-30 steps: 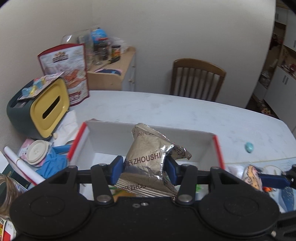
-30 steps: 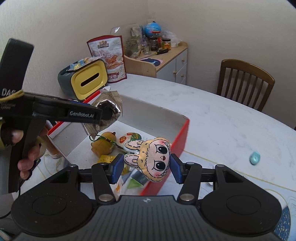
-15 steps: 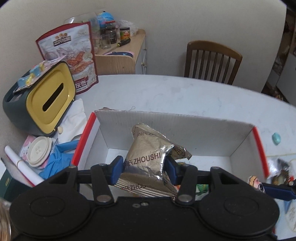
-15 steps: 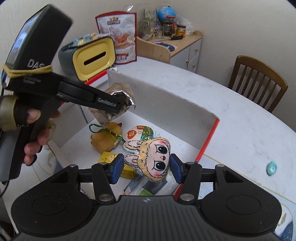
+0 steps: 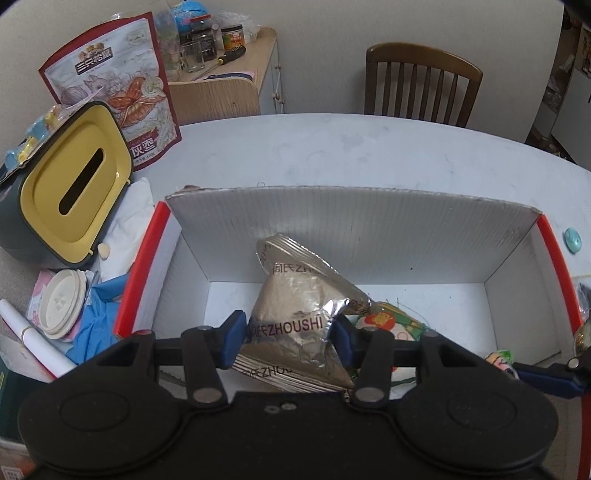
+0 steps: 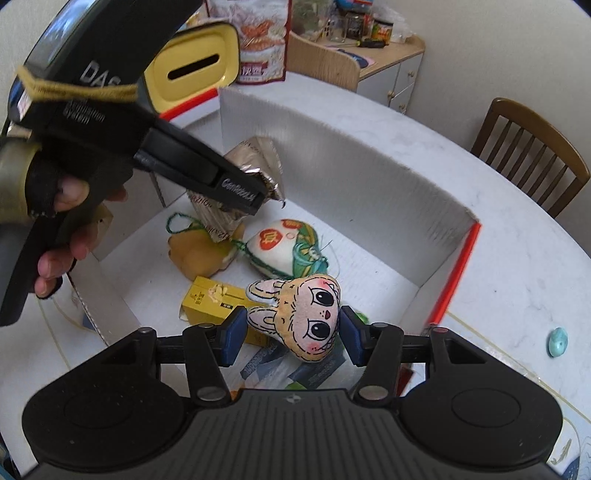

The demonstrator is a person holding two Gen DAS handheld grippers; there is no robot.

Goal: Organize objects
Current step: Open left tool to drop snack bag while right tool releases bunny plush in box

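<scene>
tongs (image 5: 288, 341) around crinkled silver packet (image 5: 295, 325)

Plain off-white walls (image 5: 406, 29) enclose the room. A slat-backed wooden chair (image 5: 421, 85) stands at 12 o'clock behind the white table (image 5: 332, 151); a light wood cabinet (image 5: 229, 92) sits at 11.

My left gripper (image 5: 288, 341) pinches a crumpled silver foil packet (image 5: 295, 321) printed "ZHOUSHI", held upright above the open box (image 5: 354, 221), a white corrugated carton with red edges on the table. My right gripper (image 6: 290, 334) clamps a flat plush bunny head (image 6: 303, 317), tan with big black eyes and pink cheeks, ears pointing left, over the box's near side. On the box floor lie a yellow carton (image 6: 214, 301), a tan plush (image 6: 195, 253) and a white-green embroidered pouch (image 6: 284, 249).
</scene>
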